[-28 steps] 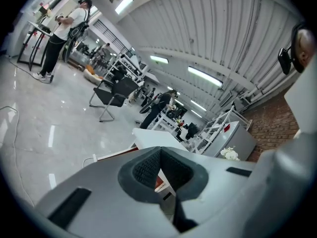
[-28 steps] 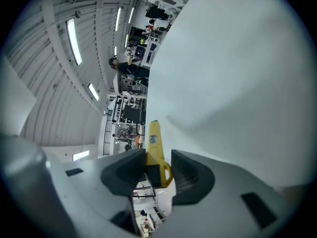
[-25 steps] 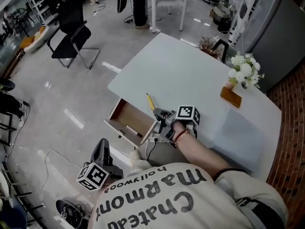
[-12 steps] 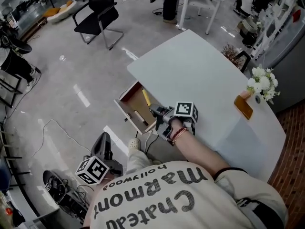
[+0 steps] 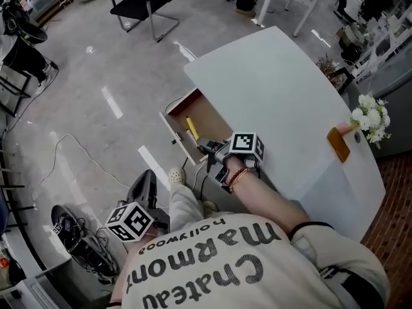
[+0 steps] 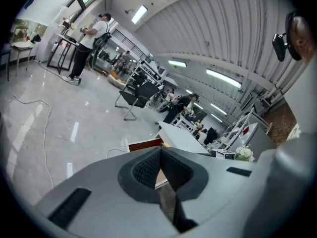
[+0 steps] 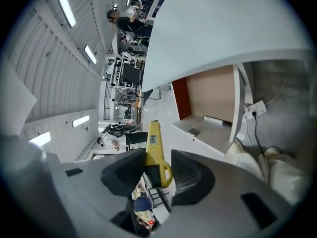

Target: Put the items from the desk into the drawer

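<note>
My right claw (image 5: 207, 149), gripping the yellow cutter (image 5: 191, 129), has carried it off the tabletop (image 5: 277, 82) to over the drawer (image 5: 210, 116); release pending.

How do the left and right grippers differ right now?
The right gripper has its jaws clamped on a yellow tool; the left gripper has its jaws together, empty. The right gripper sits over the open drawer at the desk edge; the left gripper hangs low above the floor. Both carry marker cubes.
</note>
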Available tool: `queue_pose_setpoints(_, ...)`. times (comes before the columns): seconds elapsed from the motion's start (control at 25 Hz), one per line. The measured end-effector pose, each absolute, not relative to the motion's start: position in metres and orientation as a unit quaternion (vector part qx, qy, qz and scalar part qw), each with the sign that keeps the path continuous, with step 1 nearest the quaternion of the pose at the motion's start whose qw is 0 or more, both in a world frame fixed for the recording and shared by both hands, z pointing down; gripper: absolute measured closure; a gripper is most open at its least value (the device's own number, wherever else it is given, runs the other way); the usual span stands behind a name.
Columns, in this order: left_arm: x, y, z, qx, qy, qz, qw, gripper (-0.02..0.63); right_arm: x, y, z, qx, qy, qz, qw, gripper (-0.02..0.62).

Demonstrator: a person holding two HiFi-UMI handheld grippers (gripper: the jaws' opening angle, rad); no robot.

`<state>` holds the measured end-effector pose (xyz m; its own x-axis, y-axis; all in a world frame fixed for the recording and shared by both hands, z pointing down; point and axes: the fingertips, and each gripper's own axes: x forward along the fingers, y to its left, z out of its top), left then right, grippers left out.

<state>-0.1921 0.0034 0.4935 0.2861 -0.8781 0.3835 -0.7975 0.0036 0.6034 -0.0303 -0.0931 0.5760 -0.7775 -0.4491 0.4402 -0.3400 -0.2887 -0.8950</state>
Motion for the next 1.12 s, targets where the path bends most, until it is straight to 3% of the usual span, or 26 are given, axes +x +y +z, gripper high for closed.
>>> queue_pose_setpoints(0.36,-0.199,-0.046,0.527,0.706,-0.570,-0.037,0.418,0.604,-0.058,-0.110,0.631,-0.358,0.590,-0.722,-0.044,0.430)
queue_pose_setpoints(0.88,-0.237,-0.116,0.582,0.702,-0.529,0.001,0.478,0.604,-0.086,-0.156,0.727,-0.428,0.520,-0.733,-0.099,0.428)
queue_pose_setpoints(1.12,-0.267,-0.140,0.617,0.685,-0.525,0.012,0.505,0.604,-0.090,-0.168,0.781,-0.454,0.505,-0.714,-0.170,0.428)
